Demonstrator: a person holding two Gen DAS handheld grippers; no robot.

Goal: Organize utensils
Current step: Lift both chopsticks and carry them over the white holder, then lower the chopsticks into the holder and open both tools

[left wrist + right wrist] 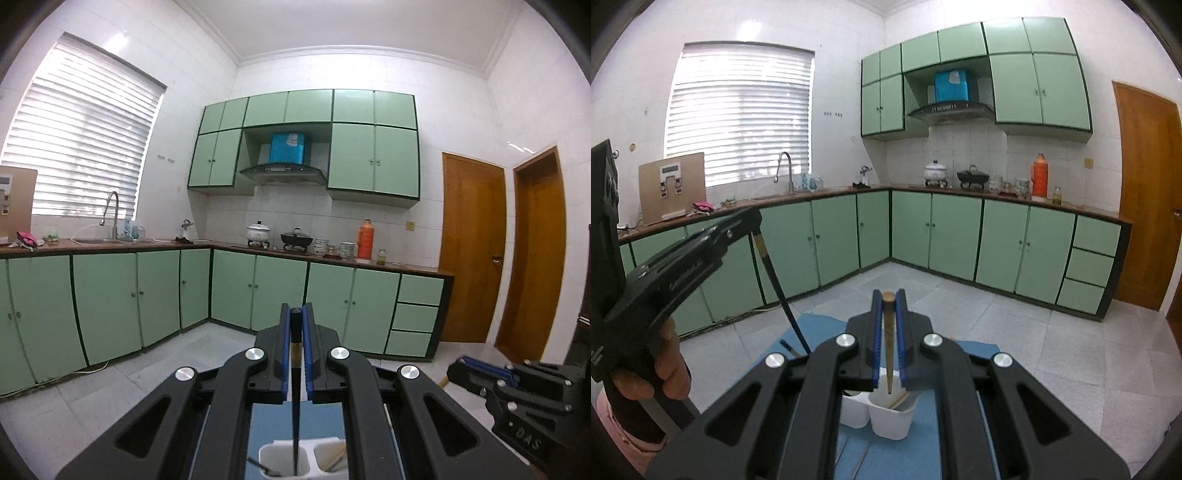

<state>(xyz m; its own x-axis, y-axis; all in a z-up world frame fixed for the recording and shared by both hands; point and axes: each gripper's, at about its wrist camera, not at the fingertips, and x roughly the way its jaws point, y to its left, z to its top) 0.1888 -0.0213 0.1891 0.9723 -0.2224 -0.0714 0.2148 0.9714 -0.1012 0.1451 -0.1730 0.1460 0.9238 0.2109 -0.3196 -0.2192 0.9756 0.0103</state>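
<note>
My left gripper [296,314] is shut on a dark chopstick [295,406] that hangs straight down, its tip inside the left cup of a white two-cup holder [284,459]. In the right wrist view that left gripper [753,221] shows at left, with the dark chopstick [779,288] slanting down from it. My right gripper [888,297] is shut on a brown wooden chopstick [888,343] whose tip hangs over the right cup of the white holder [892,417]. Wooden sticks lie in that right cup. A dark utensil rests in the left cup.
The holder stands on a blue mat [827,336] above a grey tiled floor. Another dark chopstick [788,348] lies on the mat. Green cabinets [273,291] line the far walls under a counter with pots and a thermos [365,240]. Wooden doors [472,251] stand at right.
</note>
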